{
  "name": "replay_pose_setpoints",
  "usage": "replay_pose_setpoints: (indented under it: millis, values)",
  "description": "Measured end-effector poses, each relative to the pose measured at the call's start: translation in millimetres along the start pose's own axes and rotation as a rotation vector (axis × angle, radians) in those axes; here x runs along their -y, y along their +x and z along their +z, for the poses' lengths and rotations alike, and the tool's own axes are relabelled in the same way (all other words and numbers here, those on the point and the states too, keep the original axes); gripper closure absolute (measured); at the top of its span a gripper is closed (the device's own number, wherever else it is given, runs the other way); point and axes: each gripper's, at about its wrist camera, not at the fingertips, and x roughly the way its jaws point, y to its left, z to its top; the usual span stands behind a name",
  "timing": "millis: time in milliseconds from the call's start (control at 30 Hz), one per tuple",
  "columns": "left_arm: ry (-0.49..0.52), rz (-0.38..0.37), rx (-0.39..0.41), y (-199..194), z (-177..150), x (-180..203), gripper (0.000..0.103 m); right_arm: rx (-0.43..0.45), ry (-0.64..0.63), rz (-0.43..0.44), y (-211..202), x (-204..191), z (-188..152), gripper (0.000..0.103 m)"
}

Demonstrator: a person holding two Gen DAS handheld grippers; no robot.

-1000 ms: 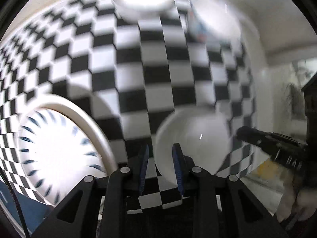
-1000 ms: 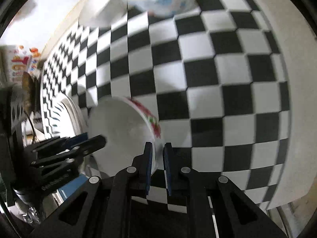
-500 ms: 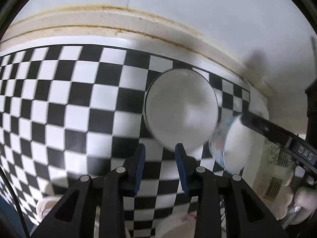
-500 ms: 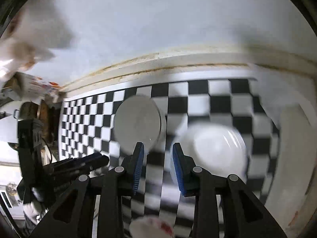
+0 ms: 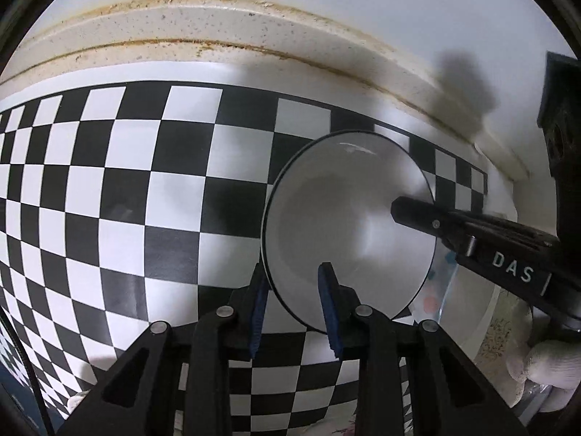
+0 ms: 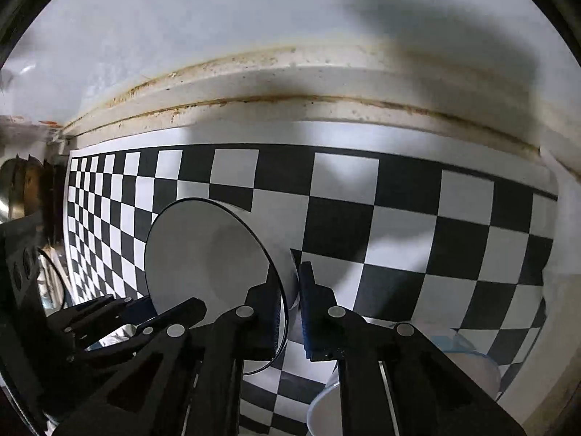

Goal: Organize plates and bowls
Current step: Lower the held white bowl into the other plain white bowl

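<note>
A white bowl with a thin dark rim (image 5: 348, 225) is held up off the checkered mat (image 5: 109, 181), tilted with its opening toward the cameras. My left gripper (image 5: 293, 309) straddles its lower left rim, one blue pad inside, one outside. My right gripper (image 6: 290, 309) pinches the same bowl (image 6: 203, 254) at its right rim; its black fingers (image 5: 435, 221) reach into the bowl in the left wrist view. My left gripper's fingers (image 6: 145, 323) show at lower left in the right wrist view.
The counter's stained back edge and white wall (image 5: 254, 29) lie just beyond the mat. Another light bowl with blue and pink marks (image 5: 439, 290) sits below right, also in the right wrist view (image 6: 468, 367). A white rim (image 6: 323, 410) shows beneath my right gripper.
Both grippers moved from the plate and floral bowl to the back of the mat. They closed in on the white bowl, which now stands tilted and raised between them.
</note>
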Motion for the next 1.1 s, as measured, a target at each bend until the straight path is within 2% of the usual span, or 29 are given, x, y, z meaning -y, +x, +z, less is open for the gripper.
replay_pose_setpoints:
  millis: [300,467,833,1000,1100]
  values:
    - [0.105,0.031,0.081,-45.8,-25.6,27.6,0.078,0.083,0.021,0.015,-47.6,-9.1,-40.2,0.093]
    - [0.180,0.021,0.121,-74.0,-55.0,45.4,0.078,0.141,0.040,0.004,-82.1,-16.2,-79.1,0.093]
    - [0.304,-0.034,0.163,-119.3,-139.4,62.3,0.078,0.253,0.103,0.002,-145.8,-20.9,-202.8,0.093]
    - [0.333,-0.049,0.131,-113.5,-173.6,62.3,0.078,0.269,0.134,0.001,-149.7,-20.4,-256.9,0.092]
    - [0.352,-0.044,0.098,-100.4,-193.8,61.2,0.077,0.263,0.162,0.003,-137.3,-19.2,-285.8,0.092]
